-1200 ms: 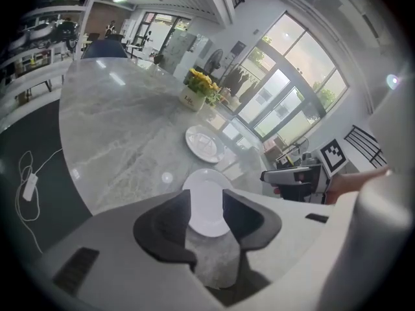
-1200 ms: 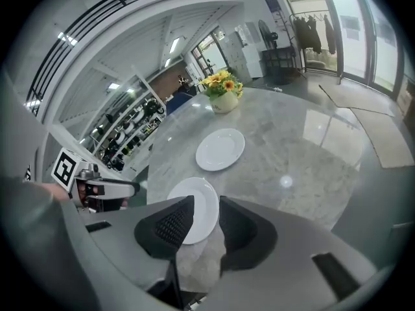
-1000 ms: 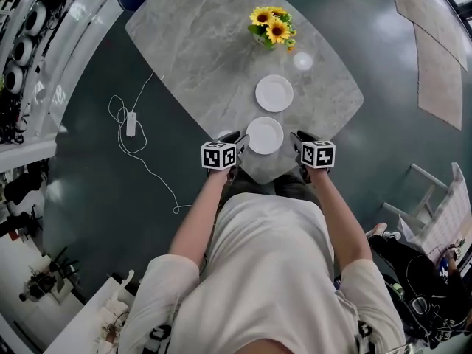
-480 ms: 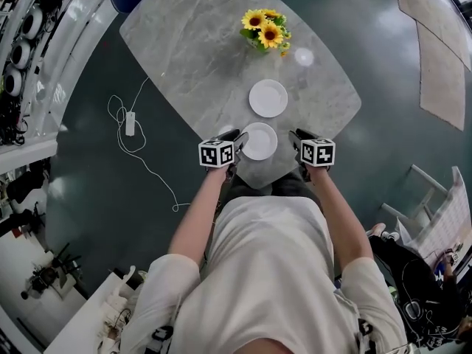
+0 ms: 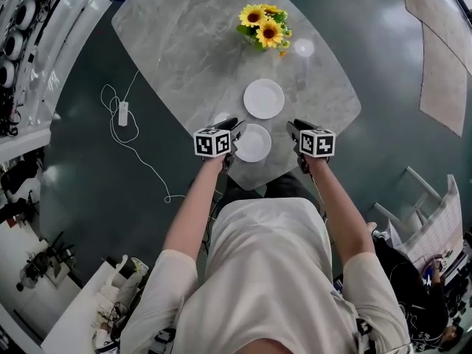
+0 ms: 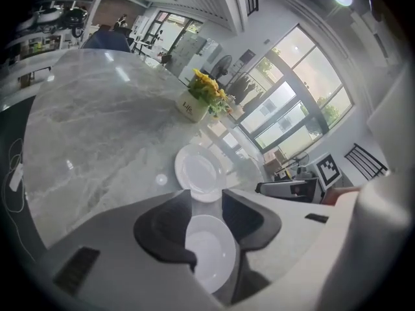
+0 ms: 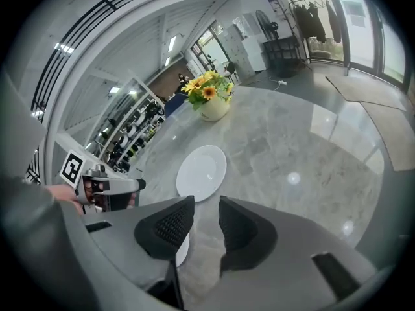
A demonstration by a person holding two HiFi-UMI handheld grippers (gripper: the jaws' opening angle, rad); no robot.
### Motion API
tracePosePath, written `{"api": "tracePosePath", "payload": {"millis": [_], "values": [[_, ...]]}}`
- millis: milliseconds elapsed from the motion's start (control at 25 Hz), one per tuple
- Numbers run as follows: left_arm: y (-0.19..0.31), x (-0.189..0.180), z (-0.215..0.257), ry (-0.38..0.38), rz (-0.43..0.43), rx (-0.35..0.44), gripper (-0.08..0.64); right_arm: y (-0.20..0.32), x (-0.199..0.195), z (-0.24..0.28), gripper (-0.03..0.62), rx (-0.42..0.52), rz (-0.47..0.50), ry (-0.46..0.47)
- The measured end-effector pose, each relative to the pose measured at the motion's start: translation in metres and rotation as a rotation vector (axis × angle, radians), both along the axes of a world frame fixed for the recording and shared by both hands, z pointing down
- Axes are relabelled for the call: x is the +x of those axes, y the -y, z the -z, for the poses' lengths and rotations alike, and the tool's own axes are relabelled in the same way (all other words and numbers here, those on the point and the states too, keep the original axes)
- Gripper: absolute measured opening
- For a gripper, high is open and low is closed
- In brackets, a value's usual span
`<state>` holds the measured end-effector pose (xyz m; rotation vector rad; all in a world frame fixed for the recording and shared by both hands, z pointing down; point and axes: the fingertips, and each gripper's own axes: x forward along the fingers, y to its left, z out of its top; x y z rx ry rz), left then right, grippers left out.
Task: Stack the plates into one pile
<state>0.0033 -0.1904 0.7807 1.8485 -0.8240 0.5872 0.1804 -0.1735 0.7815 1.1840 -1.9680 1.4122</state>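
Note:
Two white plates lie apart on the grey marble table (image 5: 184,50). The far plate (image 5: 264,98) (image 6: 200,172) (image 7: 202,172) is towards the middle. The near plate (image 5: 252,143) (image 6: 211,251) lies by the front edge; only a sliver of it (image 7: 181,250) shows in the right gripper view. My left gripper (image 5: 237,129) (image 6: 206,212) is open, its tips over the near plate's left rim, and the plate shows through the gap below the jaws. My right gripper (image 5: 294,128) (image 7: 206,222) hovers open and empty to the right of that plate.
A vase of sunflowers (image 5: 265,28) (image 6: 198,102) (image 7: 211,99) stands behind the far plate. The table's front edge runs just under both grippers. A white cable with an adapter (image 5: 122,113) lies on the dark floor at the left.
Both grippers have moved forward and now flank the near plate instead of trailing behind it. The plates have not moved on the table.

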Motion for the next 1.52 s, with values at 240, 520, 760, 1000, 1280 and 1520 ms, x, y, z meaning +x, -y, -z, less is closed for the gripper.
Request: {"api": "tracePosePath", "payload": {"millis": [240,520,760,1000,1280,1520], "values": [[0.028,0.004,-0.018,-0.011,0.009,-0.008,0.153,0.026,0.000,-0.018,0.140,-0.014,0.005,0.018],[0.040,0.007,-0.051,-0.009,-0.032,-0.069,0.153,0.055,-0.004,-0.036,0.140,-0.013,0.013,0.038],[0.050,0.015,-0.068,-0.061,0.031,-0.122,0.153,0.065,-0.007,-0.052,0.140,-0.016,0.047,0.038],[0.060,0.012,-0.082,-0.034,0.059,-0.128,0.153,0.071,-0.007,-0.064,0.140,-0.029,0.033,0.056],[0.062,0.014,-0.078,-0.063,0.078,-0.138,0.139,0.076,-0.012,-0.066,0.137,-0.024,-0.024,0.126],[0.069,0.018,-0.072,-0.096,0.120,-0.124,0.135,0.081,-0.013,-0.068,0.123,-0.022,-0.084,0.181]]}}
